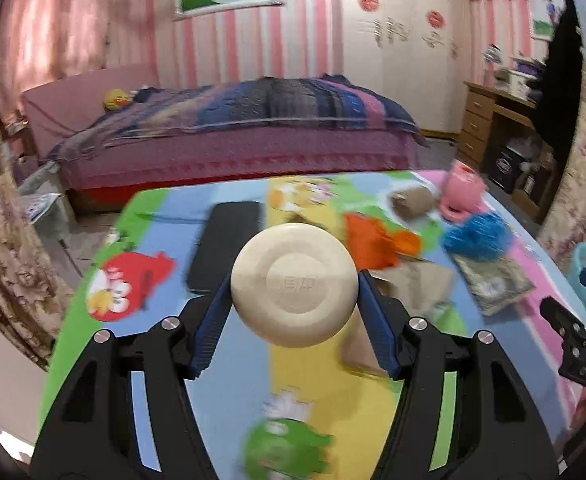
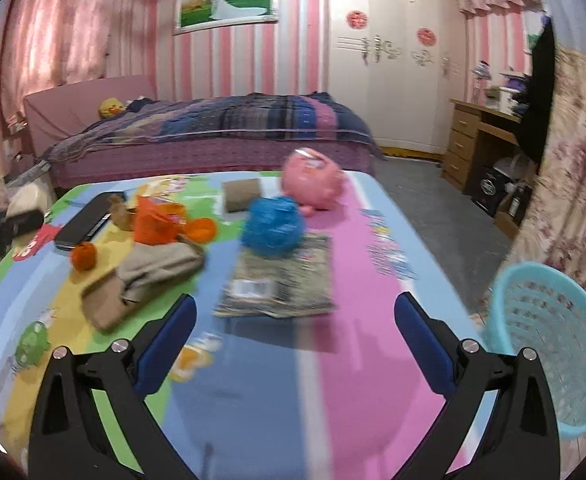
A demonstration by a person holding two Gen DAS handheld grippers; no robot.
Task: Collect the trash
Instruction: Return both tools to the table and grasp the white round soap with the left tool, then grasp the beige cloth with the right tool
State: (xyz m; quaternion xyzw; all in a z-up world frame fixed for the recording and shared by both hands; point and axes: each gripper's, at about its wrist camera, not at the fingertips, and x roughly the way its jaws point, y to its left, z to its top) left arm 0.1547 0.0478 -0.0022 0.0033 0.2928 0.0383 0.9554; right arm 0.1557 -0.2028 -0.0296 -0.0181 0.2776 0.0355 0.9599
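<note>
Right, I've got my left gripper [image 1: 293, 300] clamped on the round cream soap bar [image 1: 293, 284], blue pads pressed on both its edges. It's a smooth disc with a raised ring and faint stamped characters on its face, held clear above the cartoon tablecloth [image 1: 165, 216]. At its one o'clock lies the orange wrapper [image 1: 369, 240], at ten o'clock the black case [image 1: 225, 248]. My right gripper [image 2: 295, 320] stands wide apart with nothing between the pads, the flat printed packet [image 2: 281, 280] at twelve o'clock, the turquoise basket [image 2: 549, 360] at three o'clock.
</note>
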